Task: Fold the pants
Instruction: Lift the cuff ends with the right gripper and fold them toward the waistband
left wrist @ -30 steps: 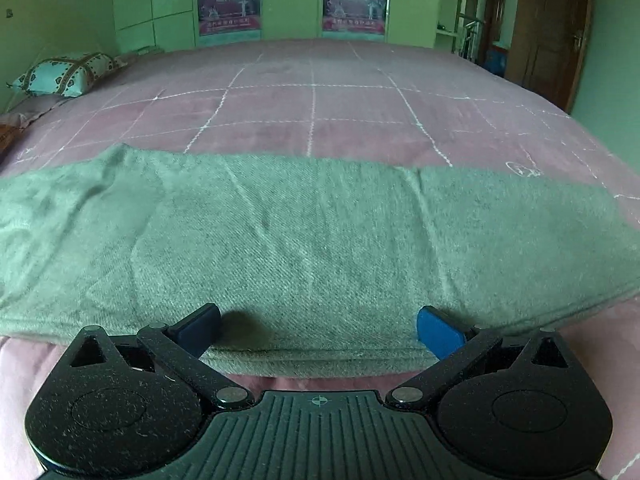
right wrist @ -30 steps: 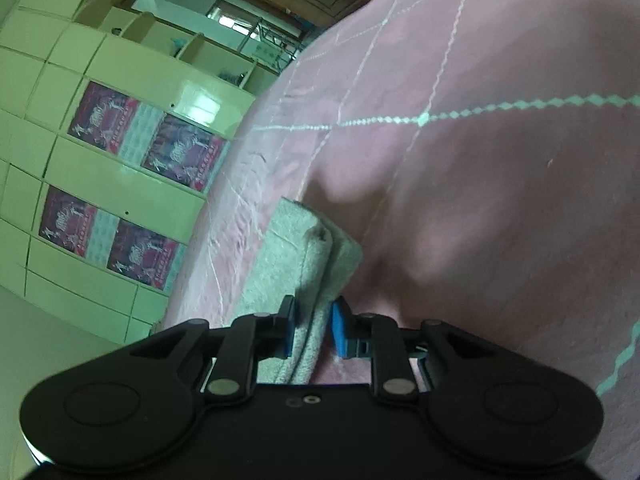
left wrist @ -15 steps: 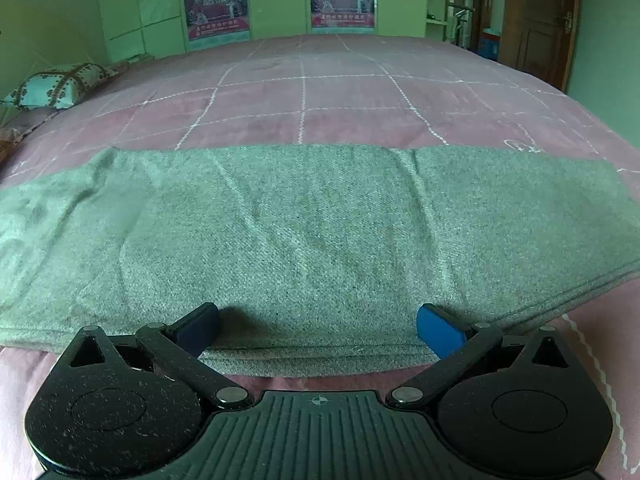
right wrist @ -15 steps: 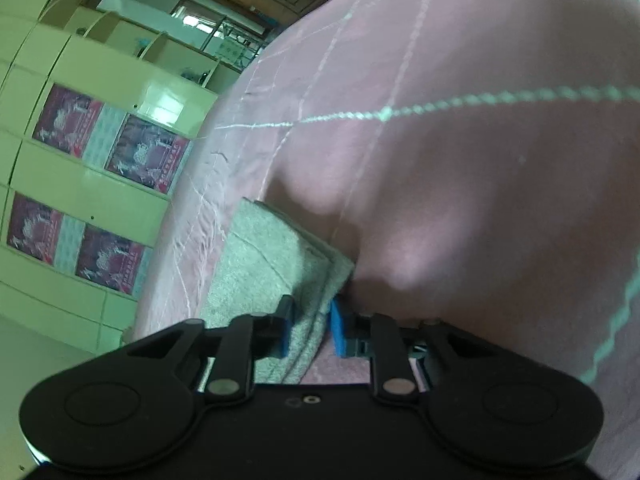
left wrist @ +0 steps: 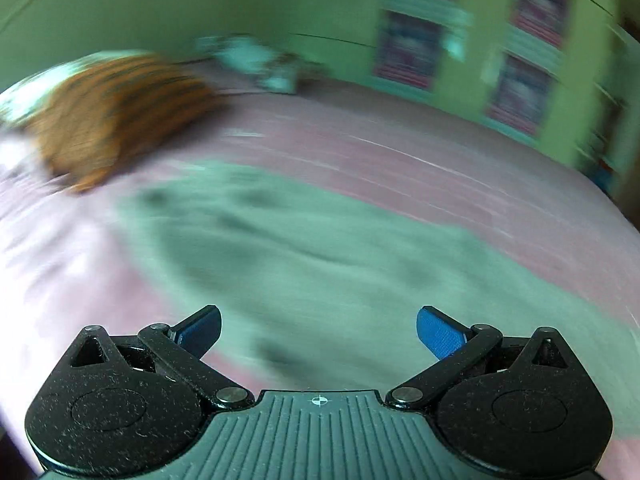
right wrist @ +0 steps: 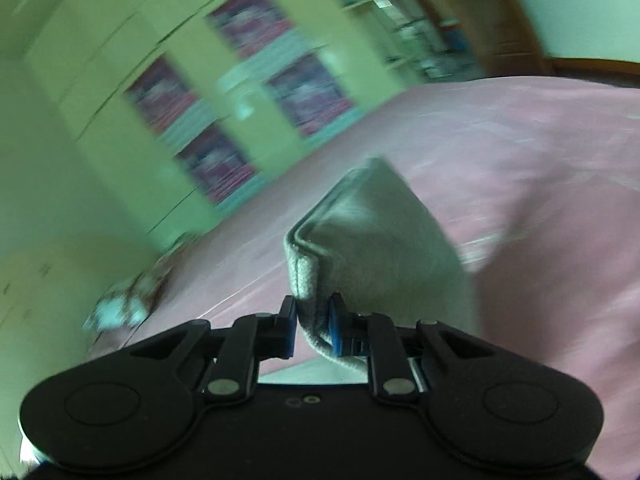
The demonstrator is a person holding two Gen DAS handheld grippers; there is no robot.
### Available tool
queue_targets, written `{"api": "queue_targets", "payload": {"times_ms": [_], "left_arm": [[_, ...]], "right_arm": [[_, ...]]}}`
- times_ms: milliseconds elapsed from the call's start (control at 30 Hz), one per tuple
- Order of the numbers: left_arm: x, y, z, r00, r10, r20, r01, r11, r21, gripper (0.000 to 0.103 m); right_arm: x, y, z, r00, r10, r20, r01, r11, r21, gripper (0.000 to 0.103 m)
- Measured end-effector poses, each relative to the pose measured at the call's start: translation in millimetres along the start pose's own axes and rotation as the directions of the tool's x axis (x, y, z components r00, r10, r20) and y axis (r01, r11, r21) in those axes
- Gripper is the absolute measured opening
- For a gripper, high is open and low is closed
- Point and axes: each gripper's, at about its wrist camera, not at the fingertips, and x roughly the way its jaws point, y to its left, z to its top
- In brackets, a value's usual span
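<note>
Pants (left wrist: pixel 340 248) run lengthwise ahead-left to right of the wide-open, empty left gripper (left wrist: pixel 319 330); right gripper (right wrist: pixel 312 324) pinches their raised hem (bare bedspread (right wrist: pixel 540 152) beyond).

Both views are heavily motion-smeared, greenish daylight, fisheye bending at the dark corners (only the gripper bodies up close look sharp).

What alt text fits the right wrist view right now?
The right gripper is shut on a folded edge of grey-green pants, lifting the cloth off a pink bedspread. Behind it, motion-blurred, stand pale green wardrobe doors with dark posters.
</note>
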Motion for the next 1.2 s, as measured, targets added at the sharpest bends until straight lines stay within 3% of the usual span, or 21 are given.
{"api": "queue_targets", "payload": {"times_ms": [133,200,233,267,300,333,400,467,533,567,600,733,800,833,867,900,1000,1067,1100,1133,1200], "left_arm": [[4,70,1,0.998,0.064,-0.023,-0.065,0.996,-0.06,0.103],[5,89,-5,0.996,0.077,-0.041,-0.08,0.994,-0.077,0.103],[6,96,-9,0.996,0.076,-0.048,-0.081,0.993,-0.088,0.103],[6,102,-12,0.996,0.07,-0.052,-0.074,0.993,-0.095,0.103],[8,107,-16,0.996,0.067,-0.052,-0.072,0.993,-0.095,0.103],[9,110,-19,0.996,0.066,-0.053,-0.071,0.993,-0.094,0.103],[13,111,-25,0.997,0.051,-0.066,-0.057,0.993,-0.103,0.103],[17,104,-27,0.997,0.043,-0.067,-0.05,0.993,-0.107,0.103],[21,94,-25,0.997,0.03,-0.067,-0.036,0.994,-0.1,0.103],[24,88,-23,0.998,0.019,-0.065,-0.026,0.995,-0.1,0.103],[22,83,-20,0.998,0.009,-0.064,-0.016,0.995,-0.099,0.103],[25,69,-15,0.998,-0.01,-0.066,0.004,0.996,-0.088,0.103],[29,68,-15,0.997,0.0,-0.076,-0.007,0.996,-0.091,0.103],[31,69,-15,0.997,0.002,-0.082,-0.011,0.995,-0.1,0.103],[33,71,-14,0.996,0.0,-0.088,-0.01,0.994,-0.108,0.103],[34,73,-14,0.996,-0.001,-0.092,-0.009,0.994,-0.111,0.103],[34,82,-8,0.996,0.027,-0.082,-0.036,0.994,-0.105,0.103],[42,89,-2,0.996,0.03,-0.088,-0.04,0.993,-0.115,0.103],[45,90,0,0.996,0.027,-0.085,-0.037,0.993,-0.113,0.103],[48,92,2,0.997,0.021,-0.075,-0.029,0.993,-0.112,0.103],[59,99,6,0.997,-0.042,-0.068,0.033,0.991,-0.132,0.103]], "right_arm": [[59,76,-60,0.981,0.123,-0.149,-0.128,0.991,-0.025,0.008],[90,104,-115,0.936,0.154,-0.317,-0.185,0.98,-0.072,0.019],[110,116,-142,0.885,0.078,-0.46,-0.15,0.981,-0.121,0.019],[107,120,-155,0.881,0.074,-0.466,-0.146,0.982,-0.122,0.018],[93,120,-157,0.909,0.126,-0.397,-0.183,0.977,-0.109,0.018],[82,120,-156,0.923,0.154,-0.353,-0.205,0.973,-0.11,0.017],[72,118,-148,0.932,0.141,-0.333,-0.19,0.974,-0.12,0.019],[59,104,-136,0.956,0.138,-0.258,-0.176,0.976,-0.13,0.019],[57,91,-131,0.972,0.08,-0.221,-0.116,0.981,-0.153,0.02],[71,81,-132,0.958,-0.017,-0.287,-0.034,0.984,-0.174,0.02],[85,74,-136,0.922,-0.067,-0.38,-0.008,0.981,-0.192,0.016],[64,82,-121,0.955,0.037,-0.293,-0.093,0.979,-0.179,0.022],[75,89,-127,0.948,0.05,-0.316,-0.114,0.975,-0.189,0.022],[88,92,-138,0.923,0.064,-0.379,-0.139,0.975,-0.173,0.022],[104,94,-150,0.878,0.08,-0.472,-0.172,0.973,-0.154,0.023],[109,100,-156,0.868,0.074,-0.491,-0.183,0.967,-0.179,0.023],[102,117,-141,0.914,0.126,-0.384,-0.22,0.952,-0.21,0.022],[122,116,-133,0.931,0.082,-0.356,-0.168,0.961,-0.218,0.023],[140,118,-135,0.915,0.031,-0.403,-0.129,0.968,-0.218,0.024],[153,110,-137,0.88,-0.006,-0.476,-0.105,0.972,-0.208,0.024],[150,111,-129,0.885,0.021,-0.465,-0.128,0.971,-0.201,0.025]]}}
